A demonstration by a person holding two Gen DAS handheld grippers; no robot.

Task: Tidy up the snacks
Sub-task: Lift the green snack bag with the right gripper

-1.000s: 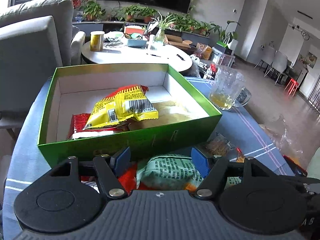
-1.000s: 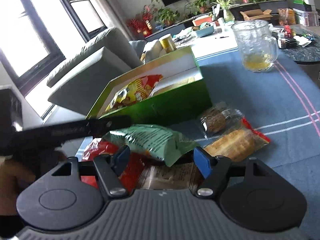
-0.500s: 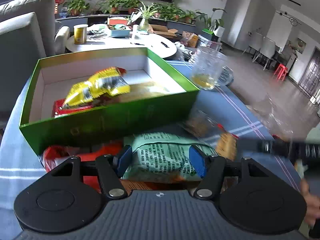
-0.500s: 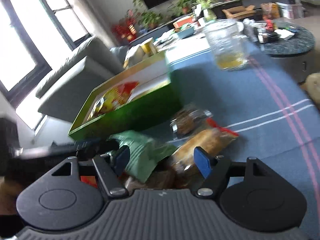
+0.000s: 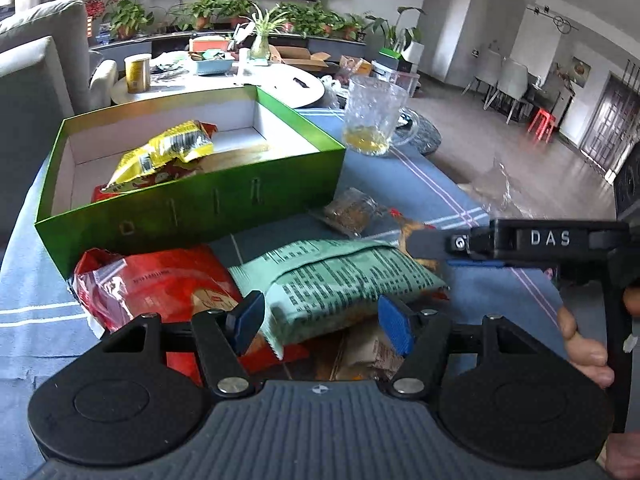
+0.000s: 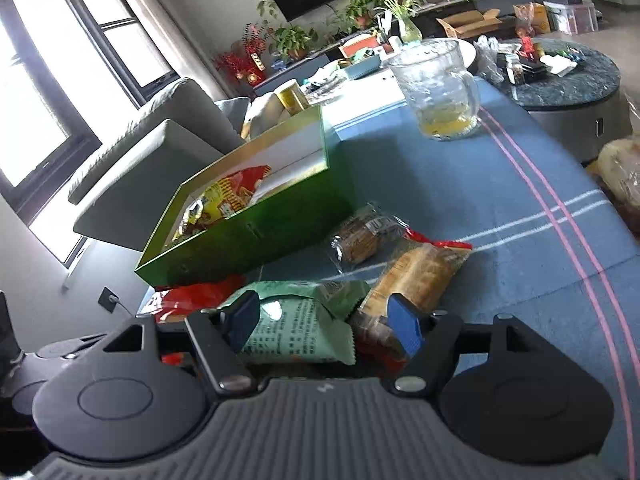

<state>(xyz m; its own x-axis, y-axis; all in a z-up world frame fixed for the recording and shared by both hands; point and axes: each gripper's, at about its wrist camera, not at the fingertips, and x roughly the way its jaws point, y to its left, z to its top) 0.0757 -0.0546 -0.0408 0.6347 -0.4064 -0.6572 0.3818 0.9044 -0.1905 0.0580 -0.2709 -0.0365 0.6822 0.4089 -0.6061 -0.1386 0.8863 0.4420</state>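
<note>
An open green box (image 5: pixel 192 208) on the blue tablecloth holds a yellow packet (image 5: pixel 168 152) lying over a red one. In front of the box lies a pile: a red bag (image 5: pixel 160 284), a pale green packet (image 5: pixel 340 276), a clear biscuit packet (image 5: pixel 352 214) and a bread packet (image 6: pixel 420 272). My left gripper (image 5: pixel 320 326) hovers over the pile, its jaws opening, with the green packet's near end between the pads and no visible squeeze. My right gripper (image 6: pixel 322 326) is open above the green packet (image 6: pixel 296 320) and the bread, reaching in from the right.
A glass mug (image 5: pixel 372 120) with a little yellow liquid stands to the right of the box. A filled plastic bag (image 6: pixel 624 176) sits at the table's right edge. A grey sofa (image 6: pixel 160 148) and a cluttered white round table (image 5: pixel 248 80) lie behind.
The left gripper has drawn back and to the right, so the pile now lies under it. Its pads stand a little closer together. The right gripper has come into the left view from the right.
</note>
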